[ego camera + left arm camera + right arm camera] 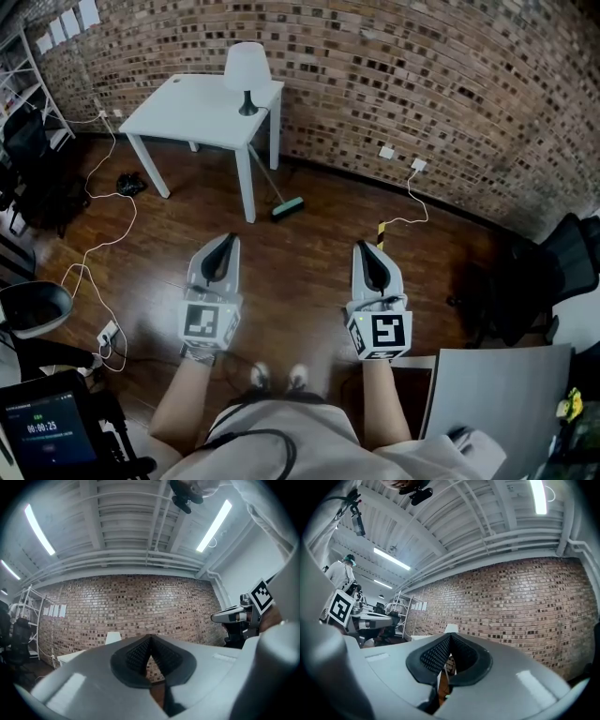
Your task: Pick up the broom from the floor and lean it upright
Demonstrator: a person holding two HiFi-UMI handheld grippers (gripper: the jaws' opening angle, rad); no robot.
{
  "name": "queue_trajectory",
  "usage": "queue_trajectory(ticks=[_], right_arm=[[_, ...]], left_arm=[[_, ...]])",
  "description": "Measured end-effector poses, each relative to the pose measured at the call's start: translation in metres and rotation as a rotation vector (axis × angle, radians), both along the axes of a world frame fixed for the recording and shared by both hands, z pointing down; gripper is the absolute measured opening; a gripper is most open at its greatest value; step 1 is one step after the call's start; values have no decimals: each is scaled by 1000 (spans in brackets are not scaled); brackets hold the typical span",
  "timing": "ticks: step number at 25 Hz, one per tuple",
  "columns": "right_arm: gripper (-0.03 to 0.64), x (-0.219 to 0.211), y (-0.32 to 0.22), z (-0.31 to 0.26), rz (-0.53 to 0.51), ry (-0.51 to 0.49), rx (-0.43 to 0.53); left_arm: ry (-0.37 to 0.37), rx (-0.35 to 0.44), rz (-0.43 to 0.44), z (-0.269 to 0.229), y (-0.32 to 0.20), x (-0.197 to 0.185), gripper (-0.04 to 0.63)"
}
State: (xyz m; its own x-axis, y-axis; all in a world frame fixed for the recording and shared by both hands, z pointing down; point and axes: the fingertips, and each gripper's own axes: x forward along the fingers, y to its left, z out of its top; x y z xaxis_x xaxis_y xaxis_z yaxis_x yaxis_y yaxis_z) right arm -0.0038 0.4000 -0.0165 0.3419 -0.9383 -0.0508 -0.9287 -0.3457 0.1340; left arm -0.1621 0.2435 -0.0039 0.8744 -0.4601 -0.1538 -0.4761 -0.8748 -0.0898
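Dark wooden floor runs to a far brick wall. Far off, the broom (289, 207) stands tilted, its teal head on the floor and its handle seemingly against the white table (187, 103) bearing 1 lamp (247, 70). Near, the left gripper (227, 241) and right gripper (368, 249) hover with all 4 jaws pressed together, holding nothing.

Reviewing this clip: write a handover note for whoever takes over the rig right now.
Left gripper: shut, empty.
Right gripper: shut, empty.
Both are well short of the white table.
Broom: head on the floor, handle leaning up against the table's edge.
Done: the broom looks propped upright.
Left: probably nothing; maybe check that it stands steady.
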Motion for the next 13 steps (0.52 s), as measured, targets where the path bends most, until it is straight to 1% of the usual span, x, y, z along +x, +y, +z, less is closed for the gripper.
queue_trajectory(ticks=[13], right_arm=[[12,6,6,3,9,-7,5]], left_arm=[[-6,-7,6,3,4,7,2]])
